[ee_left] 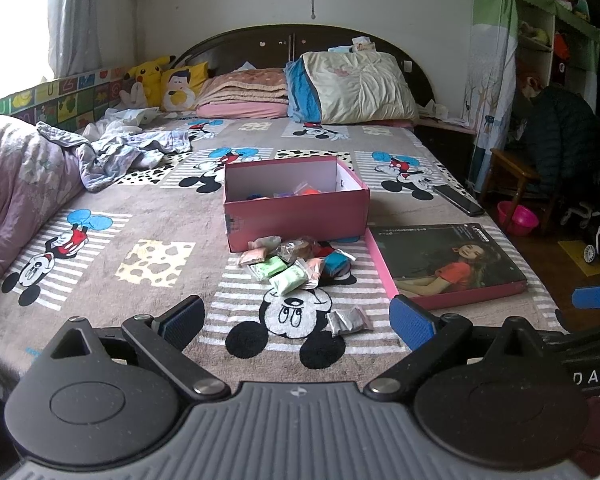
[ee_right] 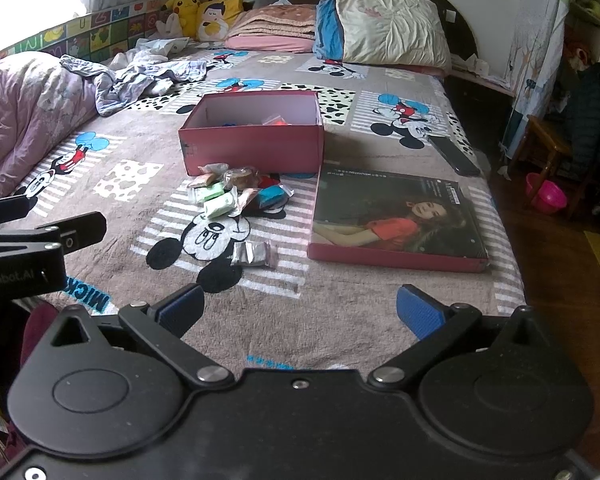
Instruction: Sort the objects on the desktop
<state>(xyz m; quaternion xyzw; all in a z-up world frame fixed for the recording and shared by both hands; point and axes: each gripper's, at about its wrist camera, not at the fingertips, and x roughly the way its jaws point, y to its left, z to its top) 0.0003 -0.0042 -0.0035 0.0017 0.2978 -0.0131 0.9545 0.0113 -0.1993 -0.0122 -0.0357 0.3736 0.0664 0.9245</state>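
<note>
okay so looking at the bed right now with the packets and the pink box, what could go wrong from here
1. The small packets lie heaped and overlapping against the pink box; a tool closing there may pinch two or scatter them.
2. The silver packet lies flat on the soft blanket, so the left tool might snag plush.
3. The box lid sits near the bed edge; the right tool could nudge it off.

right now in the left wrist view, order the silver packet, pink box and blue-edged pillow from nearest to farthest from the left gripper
From the open left gripper:
1. Silver packet, just ahead, slightly right, alone on the blanket.
2. Pink box, mid-bed, behind the packet pile.
3. Blue-edged pillow, against the headboard.
</note>
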